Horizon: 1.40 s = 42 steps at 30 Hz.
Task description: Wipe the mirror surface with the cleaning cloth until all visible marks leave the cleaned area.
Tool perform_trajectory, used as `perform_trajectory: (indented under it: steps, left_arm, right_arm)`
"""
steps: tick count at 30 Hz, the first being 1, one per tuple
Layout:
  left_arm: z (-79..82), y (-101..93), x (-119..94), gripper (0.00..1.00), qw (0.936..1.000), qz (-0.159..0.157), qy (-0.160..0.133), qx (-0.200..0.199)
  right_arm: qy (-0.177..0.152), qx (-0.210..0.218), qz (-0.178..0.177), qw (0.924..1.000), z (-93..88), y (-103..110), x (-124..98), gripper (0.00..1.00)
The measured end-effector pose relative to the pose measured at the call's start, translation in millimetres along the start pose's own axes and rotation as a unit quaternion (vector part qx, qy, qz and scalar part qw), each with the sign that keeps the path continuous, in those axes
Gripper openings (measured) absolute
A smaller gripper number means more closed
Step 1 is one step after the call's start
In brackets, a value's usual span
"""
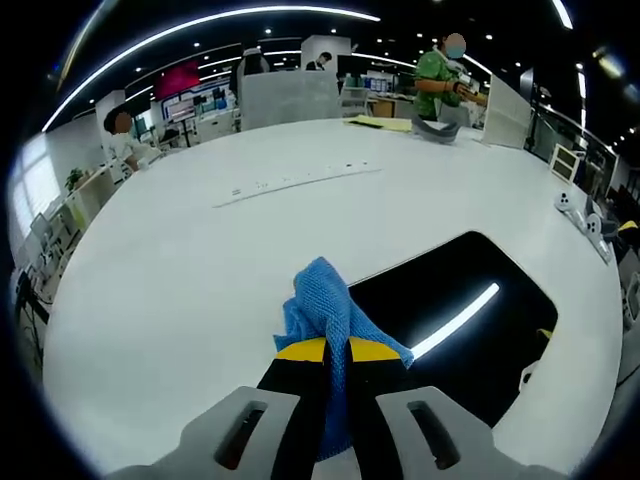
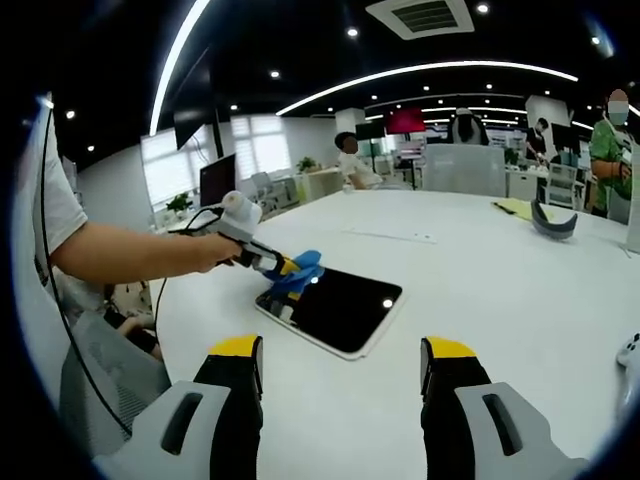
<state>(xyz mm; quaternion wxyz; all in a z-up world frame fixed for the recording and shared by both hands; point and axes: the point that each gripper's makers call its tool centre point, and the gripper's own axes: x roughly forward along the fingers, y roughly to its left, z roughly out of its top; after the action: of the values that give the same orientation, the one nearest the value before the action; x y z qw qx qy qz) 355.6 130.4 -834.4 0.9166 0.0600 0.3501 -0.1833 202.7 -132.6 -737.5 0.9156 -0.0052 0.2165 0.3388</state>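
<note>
Blue cloth [image 1: 330,315] sits clamped in the left gripper [image 1: 335,355], pressed on the near corner of the mirror [image 2: 340,310] lying flat on the white table [image 2: 520,300]. Right gripper [image 2: 345,385] hangs with jaws spread wide and empty, the mirror just ahead of it.

Bright ceiling strip lights [image 2: 430,72] glare in the mirror [image 1: 470,320]; both views sharp, bowed by fisheye at edges.

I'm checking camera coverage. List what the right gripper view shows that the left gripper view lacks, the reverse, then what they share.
Right gripper view alone: the person's forearm holding the left hand-held gripper, the whole mirror, and the right hand-held gripper open above bare table.

Left gripper view alone: the left jaws closed on the blue cloth seen close up, and a white strip lying on the table.

Both: the white table, mirror, blue cloth, office background.
</note>
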Motion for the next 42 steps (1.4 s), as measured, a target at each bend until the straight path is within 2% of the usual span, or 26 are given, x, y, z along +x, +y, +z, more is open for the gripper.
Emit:
perform_trajectory:
  steps: [25,42]
  left_arm:
    - [3.3,-1.3,3,0.03,0.9999,0.002,0.009,0.007]
    - [13.9,-19.1,14,0.03,0.9997,-0.009,0.013,0.018]
  right_arm:
    - [-0.002,0.000,-0.002,1.0000,0.3,0,-1,0.62]
    - [-0.004,0.003,-0.009,0.9999,-0.6,-5,-5,0.62]
